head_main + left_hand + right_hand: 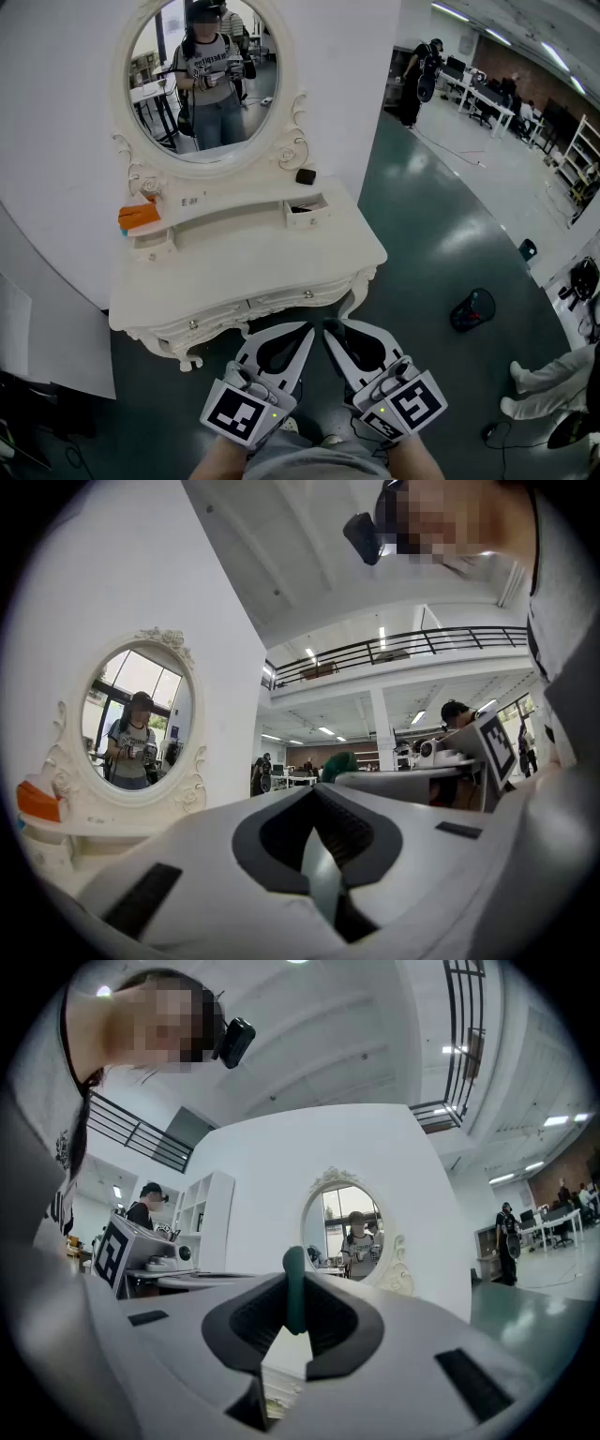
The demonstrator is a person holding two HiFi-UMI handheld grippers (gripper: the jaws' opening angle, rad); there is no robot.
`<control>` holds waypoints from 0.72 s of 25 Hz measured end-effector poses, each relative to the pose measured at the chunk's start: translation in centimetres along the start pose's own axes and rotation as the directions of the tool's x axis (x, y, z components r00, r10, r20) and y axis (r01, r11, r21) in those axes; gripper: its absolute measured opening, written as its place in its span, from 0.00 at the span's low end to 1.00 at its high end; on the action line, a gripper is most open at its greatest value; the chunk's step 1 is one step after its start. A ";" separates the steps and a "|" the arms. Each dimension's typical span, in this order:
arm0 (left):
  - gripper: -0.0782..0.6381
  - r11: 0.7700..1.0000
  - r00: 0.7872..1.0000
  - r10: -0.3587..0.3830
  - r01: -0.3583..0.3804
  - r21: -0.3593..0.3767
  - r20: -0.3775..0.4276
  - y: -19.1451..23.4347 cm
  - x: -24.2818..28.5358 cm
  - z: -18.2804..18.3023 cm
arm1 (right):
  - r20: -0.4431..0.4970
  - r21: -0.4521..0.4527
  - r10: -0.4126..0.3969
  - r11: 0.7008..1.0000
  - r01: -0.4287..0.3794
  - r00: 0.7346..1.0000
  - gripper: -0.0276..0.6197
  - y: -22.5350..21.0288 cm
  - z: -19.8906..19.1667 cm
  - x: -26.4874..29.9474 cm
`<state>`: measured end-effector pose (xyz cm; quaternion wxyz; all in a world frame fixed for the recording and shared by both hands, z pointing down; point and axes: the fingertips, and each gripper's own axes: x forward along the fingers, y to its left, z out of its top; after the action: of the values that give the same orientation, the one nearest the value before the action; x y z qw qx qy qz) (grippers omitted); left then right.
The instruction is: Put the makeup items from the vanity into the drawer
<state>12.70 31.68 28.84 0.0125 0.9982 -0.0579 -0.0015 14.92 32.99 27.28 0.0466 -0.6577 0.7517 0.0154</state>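
Currently both grippers are held low in front of the vanity (246, 264), side by side and level, jaws pointing toward it and clear of its front edge.

Left gripper (302, 334): jaw tips together, nothing between them; its own view shows only a thin sliver of floor behind the closed tips.

Right gripper (334, 330): jaw tips also meeting at the teal end, nothing held; a narrow slit remains lower down between the jaws.

Makeup items, all on the vanity:
- orange item (139, 217) on the raised shelf at the left, beside the mirror (206, 75) base.
- small black item (306, 175) on the top shelf at the mirror's right base.

Small drawer (307, 212) at the right end of the raised shelf stands slightly pulled out, directly below the black item; something dark shows inside, too small to identify.

Neither gripper touches any item. The mirror reflects the person holding both grippers. The main tabletop is bare white.
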 end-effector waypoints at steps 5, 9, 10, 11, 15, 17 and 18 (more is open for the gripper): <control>0.13 1.000 1.000 0.004 -0.004 0.000 -0.002 0.1 0.1 -0.1 | 0.000 -0.002 0.002 1.000 -0.002 1.000 0.14 -0.1 -0.1 0.1; 0.13 1.000 1.000 0.008 -0.008 0.004 0.001 0.5 0.0 0.1 | -0.001 -0.004 0.009 1.000 -0.009 1.000 0.14 0.0 0.0 0.5; 0.13 1.000 1.000 0.009 -0.009 0.004 0.001 0.6 0.0 0.1 | -0.001 -0.006 0.011 1.000 -0.011 1.000 0.14 0.1 0.0 0.6; 0.13 1.000 1.000 0.009 -0.009 0.005 0.002 0.7 -0.1 0.1 | -0.001 -0.008 0.012 1.000 -0.012 1.000 0.14 0.2 0.0 0.7; 0.13 1.000 1.000 0.014 -0.014 0.001 0.010 1.4 -0.5 0.3 | -0.004 -0.007 0.029 1.000 -0.029 1.000 0.14 0.7 -0.2 1.4; 0.13 1.000 1.000 0.024 -0.024 0.002 0.013 2.0 -0.9 0.4 | 0.009 0.012 0.033 0.999 -0.033 0.999 0.14 0.9 -0.1 2.0; 0.13 0.999 0.999 0.032 -0.032 0.005 0.014 2.5 -1.2 0.4 | 0.017 0.021 0.032 0.999 -0.033 0.999 0.14 1.0 0.0 2.5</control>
<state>11.22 29.35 28.46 0.0094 0.9972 -0.0740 -0.0080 13.56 30.71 27.01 0.0596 -0.6447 0.7620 0.0134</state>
